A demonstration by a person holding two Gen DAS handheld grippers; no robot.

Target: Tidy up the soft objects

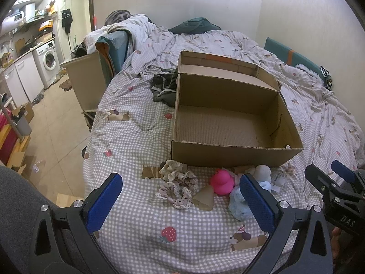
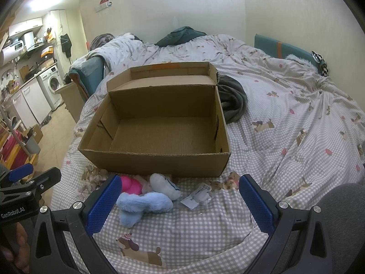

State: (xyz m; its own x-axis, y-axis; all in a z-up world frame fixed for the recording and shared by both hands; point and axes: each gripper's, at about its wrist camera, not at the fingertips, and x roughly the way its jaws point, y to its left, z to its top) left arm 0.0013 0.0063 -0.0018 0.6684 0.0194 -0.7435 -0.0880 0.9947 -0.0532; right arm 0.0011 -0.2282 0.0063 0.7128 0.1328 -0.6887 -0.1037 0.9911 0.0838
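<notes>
Since nothing lies in the cardboard box yet, the sorting looks barely begun.
Left tool: spread wide, holding nothing, hovering over the scrunchies at the near edge of the bed.
Right tool: also spread and empty, above the light blue plush toy.
Where the soft things lie: clustered just near the box's front wall; a pink plush to the left, a white plush behind the blue one, a tagged packet to the right.
Blue plush axis: long way runs left to right, one limb pointing nearward.
Advice: probably close across its narrow middle, lift clear of the wall, then release inside.
</notes>
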